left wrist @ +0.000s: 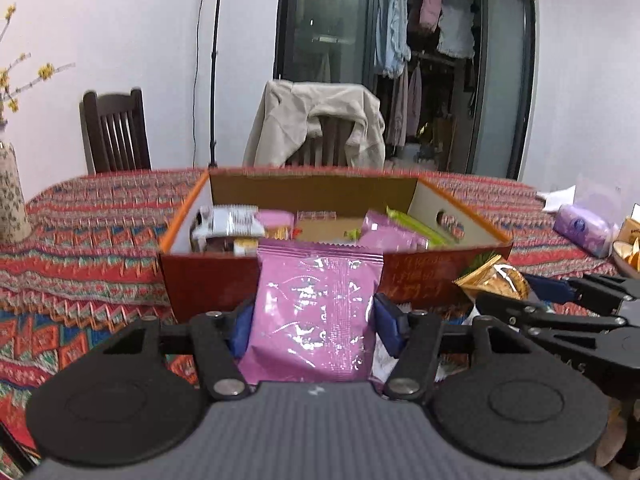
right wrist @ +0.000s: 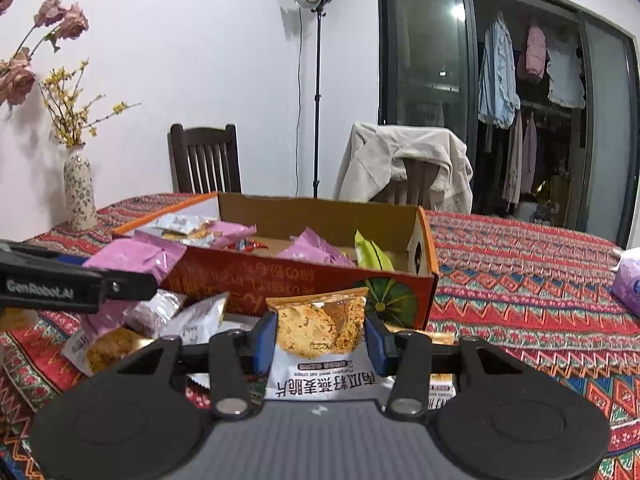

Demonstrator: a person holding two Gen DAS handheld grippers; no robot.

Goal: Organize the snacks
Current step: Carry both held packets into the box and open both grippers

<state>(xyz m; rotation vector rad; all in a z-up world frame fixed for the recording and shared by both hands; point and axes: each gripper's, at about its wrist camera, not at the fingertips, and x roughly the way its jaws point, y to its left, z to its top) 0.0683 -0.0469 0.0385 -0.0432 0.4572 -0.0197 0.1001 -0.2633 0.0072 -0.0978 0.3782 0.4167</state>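
Note:
My left gripper (left wrist: 314, 322) is shut on a pink snack packet (left wrist: 316, 312) and holds it upright just in front of the red cardboard box (left wrist: 208, 280). The box holds several snack packets, pink, white and green. My right gripper (right wrist: 320, 338) is shut on a white and gold oat crisp packet (right wrist: 320, 332), held low in front of the box (right wrist: 248, 280). In the right wrist view the left gripper (right wrist: 72, 284) shows at the left with its pink packet (right wrist: 136, 258). In the left wrist view the right gripper (left wrist: 560, 312) shows at the right.
Several loose packets (right wrist: 160, 320) lie on the patterned tablecloth (right wrist: 520, 280) before the box. A flowered vase (right wrist: 80, 192) stands at the back left. A purple tissue pack (left wrist: 584, 228) lies at the right. Two chairs (left wrist: 116, 132) stand behind the table.

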